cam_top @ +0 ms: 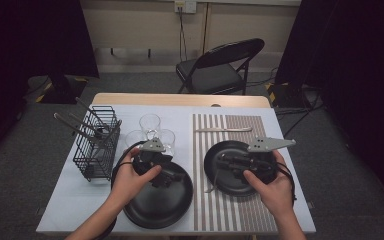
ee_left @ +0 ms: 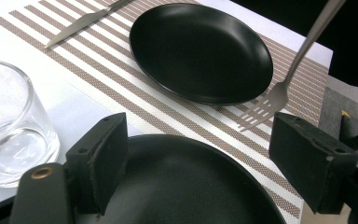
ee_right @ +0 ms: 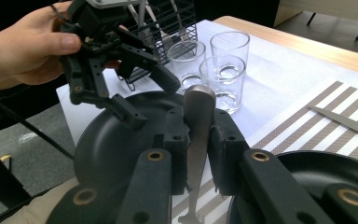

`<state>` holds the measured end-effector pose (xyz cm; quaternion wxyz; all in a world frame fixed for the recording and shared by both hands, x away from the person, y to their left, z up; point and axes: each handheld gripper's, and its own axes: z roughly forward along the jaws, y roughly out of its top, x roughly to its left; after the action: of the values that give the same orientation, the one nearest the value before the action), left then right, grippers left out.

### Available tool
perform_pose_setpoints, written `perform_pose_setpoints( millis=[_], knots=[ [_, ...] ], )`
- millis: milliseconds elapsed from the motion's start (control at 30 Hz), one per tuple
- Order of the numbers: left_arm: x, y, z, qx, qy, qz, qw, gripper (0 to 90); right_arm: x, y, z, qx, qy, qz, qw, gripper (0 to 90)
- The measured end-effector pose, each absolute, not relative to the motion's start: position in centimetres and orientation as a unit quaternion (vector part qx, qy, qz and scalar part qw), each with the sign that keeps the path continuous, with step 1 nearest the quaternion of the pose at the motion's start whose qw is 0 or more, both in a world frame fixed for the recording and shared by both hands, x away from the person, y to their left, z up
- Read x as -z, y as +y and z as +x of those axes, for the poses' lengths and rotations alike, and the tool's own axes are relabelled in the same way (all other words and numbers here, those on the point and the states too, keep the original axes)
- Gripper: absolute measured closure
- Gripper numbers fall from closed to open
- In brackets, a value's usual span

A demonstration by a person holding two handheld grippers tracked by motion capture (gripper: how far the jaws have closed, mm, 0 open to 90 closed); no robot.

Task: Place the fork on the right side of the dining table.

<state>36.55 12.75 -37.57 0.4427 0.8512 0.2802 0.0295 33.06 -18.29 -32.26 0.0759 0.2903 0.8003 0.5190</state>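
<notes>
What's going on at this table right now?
A person is laying a place setting with a gripper in each hand. The right gripper is shut on a fork, held tines down over the striped placemat between the two black plates. The left gripper hangs open over the larger plate. A knife already lies beyond the smaller plate.

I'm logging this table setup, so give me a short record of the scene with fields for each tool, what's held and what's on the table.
right tool: shut on the fork, tines down beside the small black plate
left tool: open, holds nothing, over the large black plate
placemat: striped, bears the small plate and a knife
glasses: three, clustered, empty
wire basket: at the table's left, holds utensils
</notes>
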Motion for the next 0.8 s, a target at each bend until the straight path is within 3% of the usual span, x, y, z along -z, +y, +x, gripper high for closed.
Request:
perform_pose_setpoints(
  millis=[800],
  knots=[
    [38.1,12.7,36.7,-0.028,0.283,0.854,0.436,20.0,33.7,-18.2,31.9,-0.510,0.810,0.285,0.060,78.7]
  ],
)
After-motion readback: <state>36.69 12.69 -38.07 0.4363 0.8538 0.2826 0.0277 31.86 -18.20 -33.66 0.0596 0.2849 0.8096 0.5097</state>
